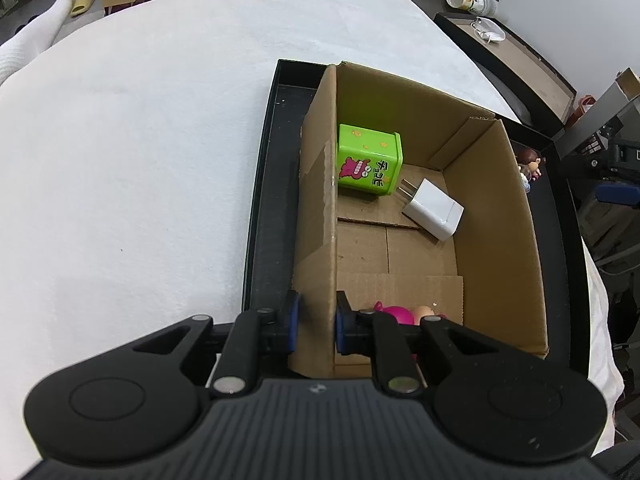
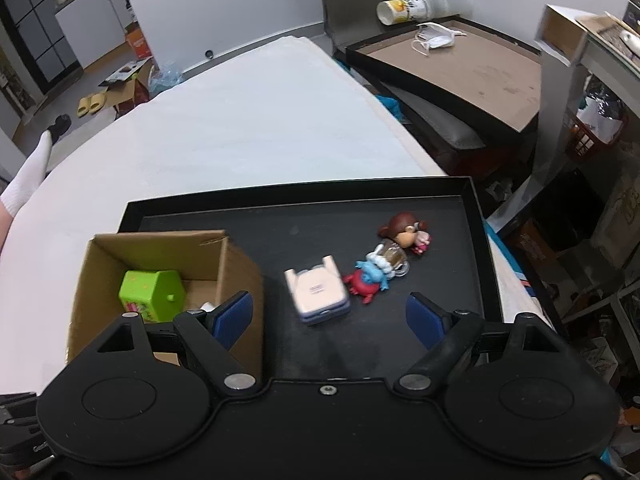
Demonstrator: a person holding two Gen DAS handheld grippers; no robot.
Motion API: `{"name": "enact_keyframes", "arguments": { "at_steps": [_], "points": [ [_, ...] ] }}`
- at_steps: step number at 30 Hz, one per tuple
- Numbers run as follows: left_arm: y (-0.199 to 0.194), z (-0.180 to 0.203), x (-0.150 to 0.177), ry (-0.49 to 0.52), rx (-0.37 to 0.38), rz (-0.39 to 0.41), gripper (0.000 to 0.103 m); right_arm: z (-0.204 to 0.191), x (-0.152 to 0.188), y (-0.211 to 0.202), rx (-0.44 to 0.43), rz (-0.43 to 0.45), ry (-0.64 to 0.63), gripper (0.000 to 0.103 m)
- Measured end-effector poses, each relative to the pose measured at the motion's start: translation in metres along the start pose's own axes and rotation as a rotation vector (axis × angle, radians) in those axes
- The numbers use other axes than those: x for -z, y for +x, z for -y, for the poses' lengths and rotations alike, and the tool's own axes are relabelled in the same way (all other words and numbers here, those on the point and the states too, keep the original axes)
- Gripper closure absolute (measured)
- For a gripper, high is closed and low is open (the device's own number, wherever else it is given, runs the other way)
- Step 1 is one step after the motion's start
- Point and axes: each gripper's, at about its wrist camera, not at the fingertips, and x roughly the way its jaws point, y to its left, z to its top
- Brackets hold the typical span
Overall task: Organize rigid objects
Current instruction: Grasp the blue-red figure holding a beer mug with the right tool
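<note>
Left gripper (image 1: 316, 326): jaws pinched on the near side wall of the open brown cardboard box (image 1: 496, 216), which stands in the shallow black tray (image 2: 304, 200) on the white-covered table (image 2: 248, 120).

Right gripper (image 2: 329, 316): jaws wide, nothing between them, above the tray floor.

Box contents, near to far: pink toy figure (image 1: 394, 314), white wall charger (image 1: 434, 214), lime-green printed cube (image 1: 368, 162).

Tray floor, beside the box: white-and-blue clamshell case (image 2: 320, 294), red-and-blue crab toy (image 2: 366, 280), brown-haired doll figure (image 2: 402, 236).
</note>
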Motion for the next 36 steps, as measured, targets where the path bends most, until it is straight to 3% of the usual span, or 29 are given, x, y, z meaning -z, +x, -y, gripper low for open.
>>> {"name": "enact_keyframes", "arguments": {
  "at_steps": [13,24,33,35,36],
  "points": [
    [0.004,0.006,0.0,0.015,-0.037,-0.014,0.087,0.048,0.0,0.035,-0.06,-0.001,0.147,0.049],
    [0.01,0.01,-0.001,0.013,-0.063,-0.029,0.088,0.067,-0.009,0.075,-0.056,-0.053,0.207,0.05],
    [0.012,0.011,-0.001,0.015,-0.08,-0.036,0.088,0.059,-0.016,0.104,-0.016,-0.119,0.183,0.05],
    [0.012,0.012,-0.001,0.014,-0.082,-0.036,0.088,0.059,-0.013,0.111,-0.024,-0.148,0.181,0.06],
    [0.012,0.012,-0.001,0.016,-0.084,-0.036,0.088,0.061,-0.012,0.112,-0.05,-0.156,0.194,0.072]
  ]
}}
